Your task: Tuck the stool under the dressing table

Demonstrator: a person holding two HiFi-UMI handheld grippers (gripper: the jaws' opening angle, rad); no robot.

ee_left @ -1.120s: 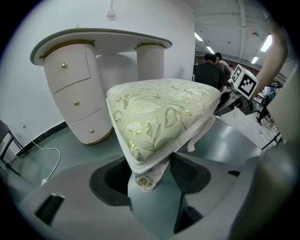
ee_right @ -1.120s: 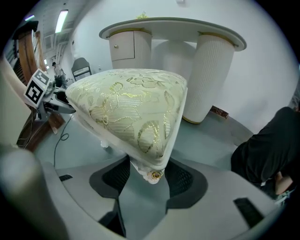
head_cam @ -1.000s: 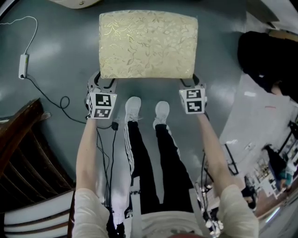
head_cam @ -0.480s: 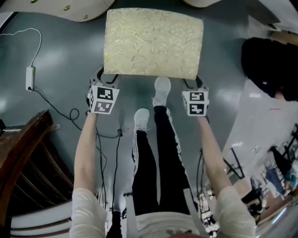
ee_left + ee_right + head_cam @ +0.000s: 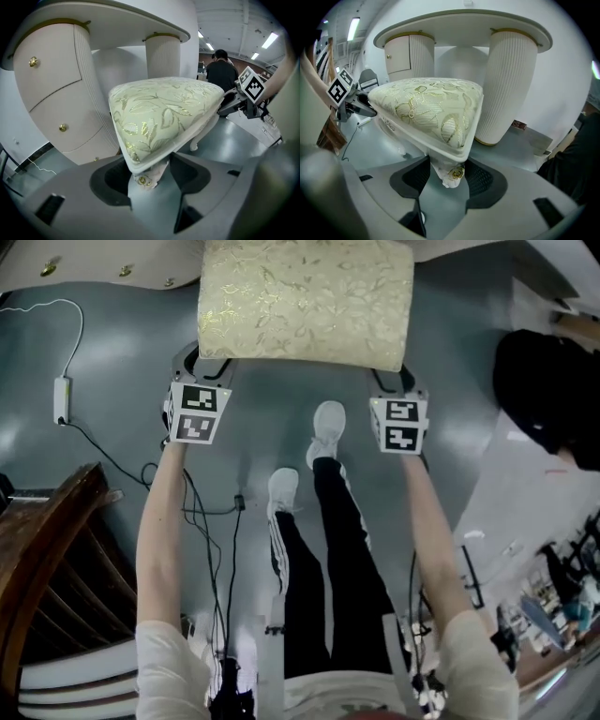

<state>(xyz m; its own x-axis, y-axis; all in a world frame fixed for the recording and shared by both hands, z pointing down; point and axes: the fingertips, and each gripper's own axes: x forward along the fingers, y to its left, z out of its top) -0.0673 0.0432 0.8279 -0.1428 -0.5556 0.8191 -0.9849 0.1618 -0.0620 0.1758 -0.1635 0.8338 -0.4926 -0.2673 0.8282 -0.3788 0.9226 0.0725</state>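
Note:
The stool point(image 5: 305, 301) has a cream cushion with gold leaf pattern and white carved legs. Its far edge lies under the white dressing table point(image 5: 94, 261) at the top of the head view. My left gripper point(image 5: 199, 360) is shut on the stool's near-left leg point(image 5: 144, 178), just below the seat corner. My right gripper point(image 5: 394, 382) is shut on the near-right leg point(image 5: 451, 172) in the same way. The table's ribbed pedestals point(image 5: 506, 84) and drawer unit point(image 5: 56, 93) stand close behind the stool.
A white cable with an adapter point(image 5: 61, 397) lies on the grey floor at left. Dark wooden furniture point(image 5: 47, 549) fills the lower left. The person's feet point(image 5: 328, 423) stand between the grippers. Another person in black point(image 5: 553, 399) is at right.
The stool and both grippers have moved up the view toward the dressing table, so the seat's far edge now sits under the tabletop. The person's feet have stepped forward.

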